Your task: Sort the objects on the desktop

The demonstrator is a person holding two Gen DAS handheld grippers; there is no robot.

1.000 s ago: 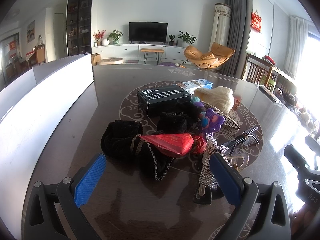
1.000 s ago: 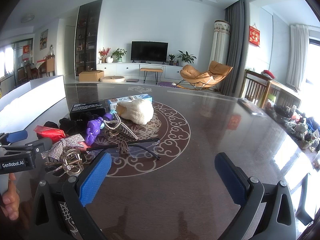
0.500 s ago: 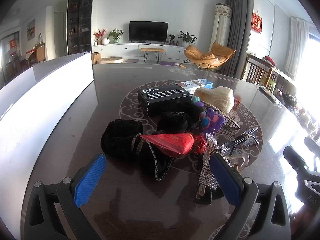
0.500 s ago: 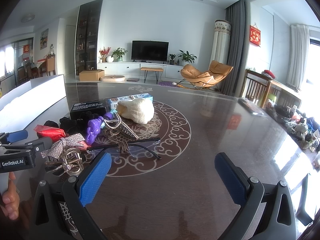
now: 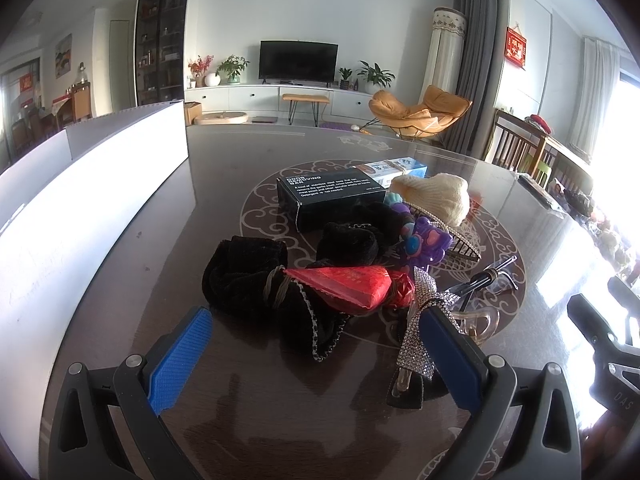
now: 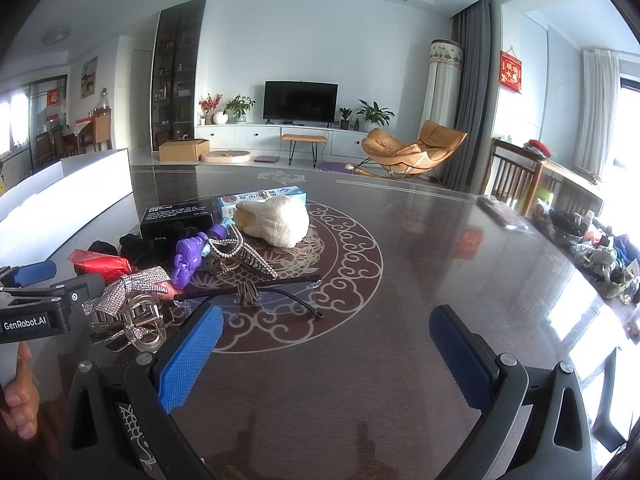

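Two open, empty tongs hovered over a cluttered dark worktop (image 6: pixel 420 240).

The left tongs (image 5: pixel 316 356) gaped before a red packet (image 5: pixel 344 286), its long axis running left to right, tip pointing left. The right tongs (image 6: pixel 324 352) spread near eyeglasses (image 6: pixel 256 298) lying crosswise, beside the pile mid-worktop.

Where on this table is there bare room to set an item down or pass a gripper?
Bare tabletop runs from the eyeglasses rightward to the far-edge clutter. A bare strip lies between the white box wall and the black pouch. It is crowded from the black box to the rhinestone bow.
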